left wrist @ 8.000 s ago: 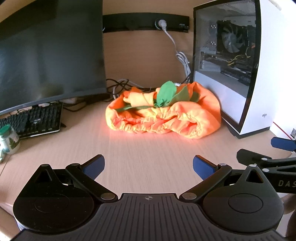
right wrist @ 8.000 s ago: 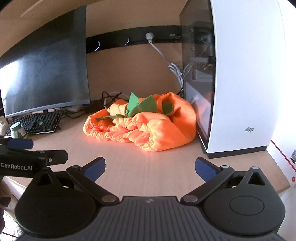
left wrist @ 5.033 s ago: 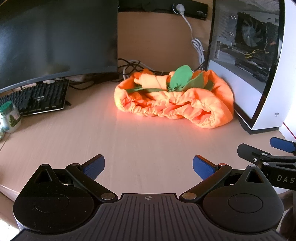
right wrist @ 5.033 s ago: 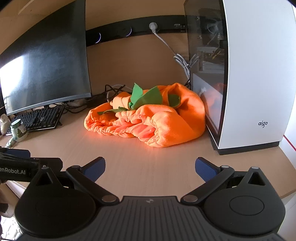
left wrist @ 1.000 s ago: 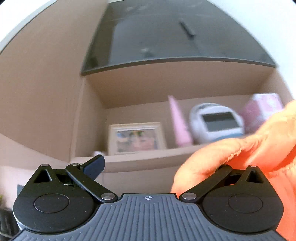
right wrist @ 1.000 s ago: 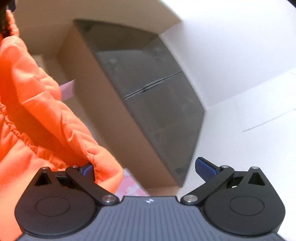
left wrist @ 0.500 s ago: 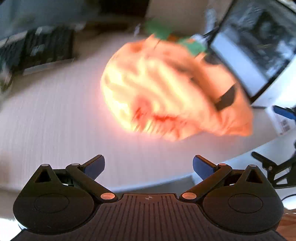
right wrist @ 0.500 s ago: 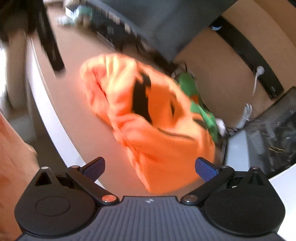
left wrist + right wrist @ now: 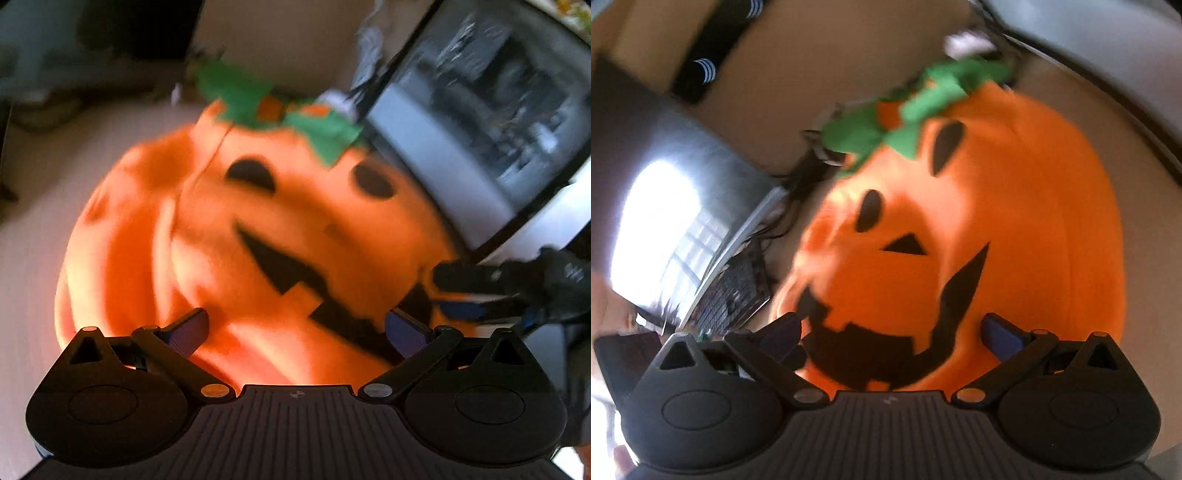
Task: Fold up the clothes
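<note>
Costume: an orange pumpkin costume [image 9: 303, 236] fills the middle of both views. It lies spread on the desk with its face up.
Face: black eyes and a black toothy smile show on the orange cloth. The smile runs down to the bottom middle of each view.
Leaves: green leaves [image 9: 258, 99] sit at the top of the costume, in the upper middle of the frame.
Left gripper: the left gripper [image 9: 297, 330] has its jaws wide apart. It hangs over the low edge of the costume and grips nothing.
Right gripper: the right gripper [image 9: 892, 332] also has its jaws wide apart, over the smile, with nothing in them. In the left view it shows at the right edge, just beside the costume.
Desk: a pale wooden desk [image 9: 33, 206] shows at the left.
Computer: a white computer case [image 9: 491, 122] with a glass side stands at the upper right, touching the costume.
Screen: a dark screen [image 9: 661, 177] is at the left of the right view, with a keyboard [image 9: 735, 295] below it.
Blur: both views are blurry.
</note>
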`<state>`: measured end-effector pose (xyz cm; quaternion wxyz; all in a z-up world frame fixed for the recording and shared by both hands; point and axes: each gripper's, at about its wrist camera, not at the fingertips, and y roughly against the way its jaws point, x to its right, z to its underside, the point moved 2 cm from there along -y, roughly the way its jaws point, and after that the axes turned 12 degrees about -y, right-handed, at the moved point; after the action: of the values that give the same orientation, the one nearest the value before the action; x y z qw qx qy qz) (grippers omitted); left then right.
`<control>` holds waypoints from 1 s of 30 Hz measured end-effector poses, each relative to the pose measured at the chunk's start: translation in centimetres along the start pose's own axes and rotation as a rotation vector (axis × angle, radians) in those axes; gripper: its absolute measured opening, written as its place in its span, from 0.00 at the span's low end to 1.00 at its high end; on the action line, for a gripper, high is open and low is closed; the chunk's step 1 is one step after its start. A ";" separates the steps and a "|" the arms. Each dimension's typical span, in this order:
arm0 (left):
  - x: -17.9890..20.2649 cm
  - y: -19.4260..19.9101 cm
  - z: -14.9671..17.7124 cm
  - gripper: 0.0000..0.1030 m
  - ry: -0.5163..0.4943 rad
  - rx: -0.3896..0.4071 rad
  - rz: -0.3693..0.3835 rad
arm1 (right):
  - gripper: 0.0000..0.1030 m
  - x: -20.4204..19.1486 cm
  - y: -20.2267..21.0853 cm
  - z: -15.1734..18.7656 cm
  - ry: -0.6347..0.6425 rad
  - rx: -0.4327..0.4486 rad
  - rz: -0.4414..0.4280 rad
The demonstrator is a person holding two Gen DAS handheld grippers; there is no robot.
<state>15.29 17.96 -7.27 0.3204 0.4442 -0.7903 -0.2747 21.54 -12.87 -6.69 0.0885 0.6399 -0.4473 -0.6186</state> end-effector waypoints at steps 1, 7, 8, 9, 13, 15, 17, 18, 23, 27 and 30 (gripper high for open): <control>-0.4 -0.9 0.1 1.00 0.008 -0.019 0.012 | 1.00 0.3 -0.3 0.1 -0.001 0.005 0.026; -1.2 -3.3 1.6 1.00 0.037 -0.104 0.065 | 1.00 1.6 -1.1 1.6 0.006 -0.025 0.068; -0.9 -2.9 2.2 1.00 0.050 -0.110 0.075 | 1.00 1.6 -1.1 1.7 0.024 -0.029 0.069; -0.7 -2.5 2.5 1.00 0.068 -0.121 0.087 | 1.00 1.5 -1.1 1.9 0.045 -0.044 0.068; -0.1 -1.2 4.4 1.00 0.169 -0.182 0.202 | 1.00 1.3 -0.6 2.9 0.125 -0.085 0.087; -0.1 -0.9 5.1 1.00 0.199 -0.182 0.244 | 1.00 1.1 -0.3 3.5 0.146 -0.086 0.107; -0.2 -0.9 5.3 1.00 0.202 -0.180 0.266 | 1.00 0.8 -0.2 4.1 0.181 -0.075 0.129; -0.2 -1.0 5.3 1.00 0.199 -0.180 0.273 | 1.00 0.5 -0.6 4.4 0.202 -0.066 0.147; -0.3 -1.3 5.0 1.00 0.190 -0.185 0.303 | 1.00 -1.6 -2.1 6.1 0.345 -0.036 0.313; -0.8 0.0 3.3 1.00 0.155 -0.145 0.247 | 1.00 -3.1 -2.7 5.8 0.391 -0.085 0.402; -1.0 2.4 0.4 1.00 0.078 -0.032 0.142 | 1.00 -5.5 -0.5 3.1 0.404 -0.031 0.353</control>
<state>14.18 19.99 -6.10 0.3768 0.3920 -0.8023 -0.2463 19.97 -7.45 -3.76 0.2922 0.6609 -0.5159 -0.4601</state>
